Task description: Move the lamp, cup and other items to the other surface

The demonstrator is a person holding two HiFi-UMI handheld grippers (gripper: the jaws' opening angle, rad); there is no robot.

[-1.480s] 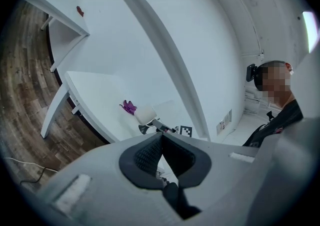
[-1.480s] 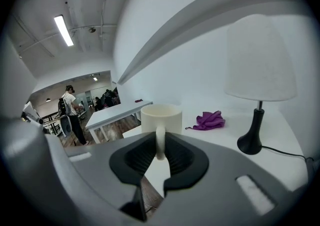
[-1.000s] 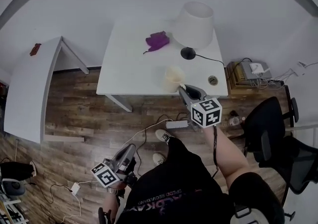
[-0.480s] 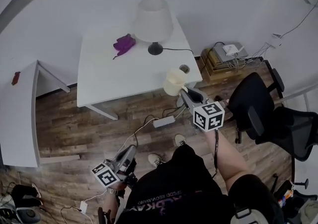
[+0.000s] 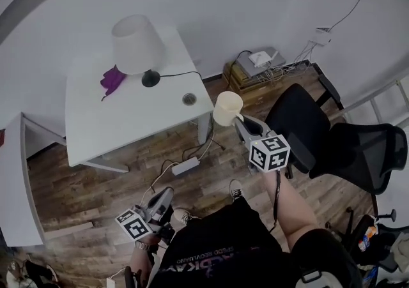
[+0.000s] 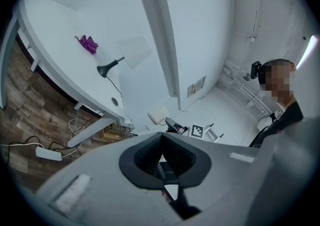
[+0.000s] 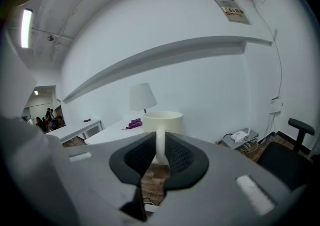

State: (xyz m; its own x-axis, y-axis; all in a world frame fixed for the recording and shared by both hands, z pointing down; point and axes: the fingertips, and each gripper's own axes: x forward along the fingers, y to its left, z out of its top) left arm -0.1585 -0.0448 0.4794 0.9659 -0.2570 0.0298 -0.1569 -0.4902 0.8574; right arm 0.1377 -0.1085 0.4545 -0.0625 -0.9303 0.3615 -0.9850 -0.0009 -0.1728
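Observation:
My right gripper (image 5: pixel 239 119) is shut on the handle of a cream cup (image 5: pixel 227 108), which hangs in the air past the white table's (image 5: pixel 128 128) right corner, over the wooden floor. In the right gripper view the cup (image 7: pixel 162 122) stands upright just beyond the jaws (image 7: pixel 160 157), handle pinched between the pads. A white-shaded lamp (image 5: pixel 135 44) with a black base and a purple cloth (image 5: pixel 113 78) stay on the table. My left gripper (image 5: pixel 167 192) hangs low by the person's legs, jaws together, nothing in them (image 6: pixel 161 142).
A small round thing (image 5: pixel 188 98) lies near the table's right edge. A second white surface (image 5: pixel 13 178) stands at the far left. Two black office chairs (image 5: pixel 307 127) are on the right. A power strip (image 5: pixel 185 166) and cables lie on the floor; boxes (image 5: pixel 255 66) sit by the wall.
The right gripper has carried the cup off the table's front edge and out past its right corner. The whole view has swung right, so the table now lies further left.

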